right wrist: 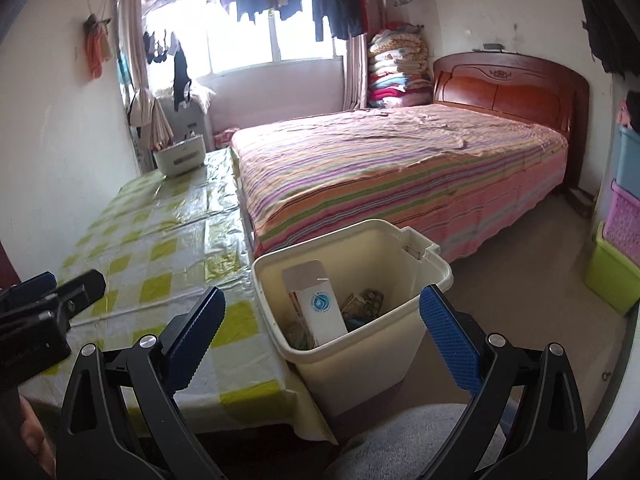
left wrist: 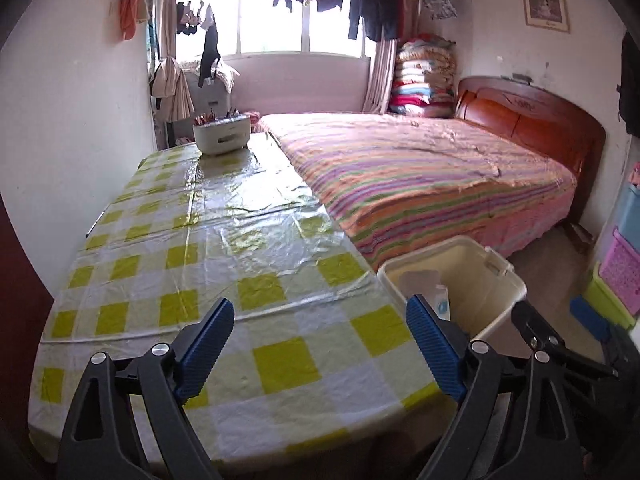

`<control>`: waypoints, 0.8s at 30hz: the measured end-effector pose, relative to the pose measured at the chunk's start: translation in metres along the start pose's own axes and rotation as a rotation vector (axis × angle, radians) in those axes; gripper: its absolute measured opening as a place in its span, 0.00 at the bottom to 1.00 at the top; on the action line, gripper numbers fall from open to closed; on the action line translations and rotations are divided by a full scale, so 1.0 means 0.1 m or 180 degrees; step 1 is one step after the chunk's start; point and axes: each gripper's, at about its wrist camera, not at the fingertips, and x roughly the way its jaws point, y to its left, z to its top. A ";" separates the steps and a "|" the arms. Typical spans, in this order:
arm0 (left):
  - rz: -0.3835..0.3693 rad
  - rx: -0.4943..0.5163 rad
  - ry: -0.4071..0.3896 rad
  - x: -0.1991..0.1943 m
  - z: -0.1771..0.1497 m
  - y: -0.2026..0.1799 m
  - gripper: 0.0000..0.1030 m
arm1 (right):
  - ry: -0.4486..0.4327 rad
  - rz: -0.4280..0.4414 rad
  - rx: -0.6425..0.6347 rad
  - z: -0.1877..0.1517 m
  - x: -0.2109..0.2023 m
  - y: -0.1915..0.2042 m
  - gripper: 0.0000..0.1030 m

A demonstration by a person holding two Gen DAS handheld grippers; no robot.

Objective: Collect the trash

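Observation:
A cream trash bin (right wrist: 416,258) stands on the floor at the table's right edge; it also shows in the left wrist view (left wrist: 508,280). Inside it lie a white carton with a blue logo (right wrist: 320,308) and other scraps (right wrist: 366,302). My right gripper (right wrist: 320,332) is open and empty, held just above and in front of the bin. My left gripper (left wrist: 320,344) is open and empty above the near end of the table (left wrist: 192,216), which has a yellow-checked cloth. The left gripper also shows in the right wrist view (right wrist: 52,296).
A white basket of small items (left wrist: 222,134) stands at the table's far end. A bed with a striped cover (right wrist: 400,160) runs along the table's right side. Stacked plastic crates (right wrist: 622,232) stand by the right wall. My grey-clad knee (right wrist: 416,444) is below the bin.

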 end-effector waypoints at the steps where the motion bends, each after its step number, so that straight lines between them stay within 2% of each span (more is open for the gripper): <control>1: 0.0016 0.0028 0.0026 -0.01 -0.02 0.00 0.83 | 0.0008 0.0009 -0.0023 0.00 -0.02 0.03 0.93; 5: 0.0111 0.0105 0.0055 -0.04 -0.05 0.03 0.83 | -0.0008 -0.0007 -0.0032 0.10 -0.07 0.03 0.93; 13: 0.0178 -0.0056 0.0078 -0.09 -0.04 0.21 0.83 | 0.0000 -0.0084 -0.0051 0.16 -0.07 0.02 0.93; 24: 0.0264 0.0001 0.0070 -0.09 0.00 0.25 0.83 | 0.0024 -0.0022 -0.0112 0.26 0.01 0.15 0.93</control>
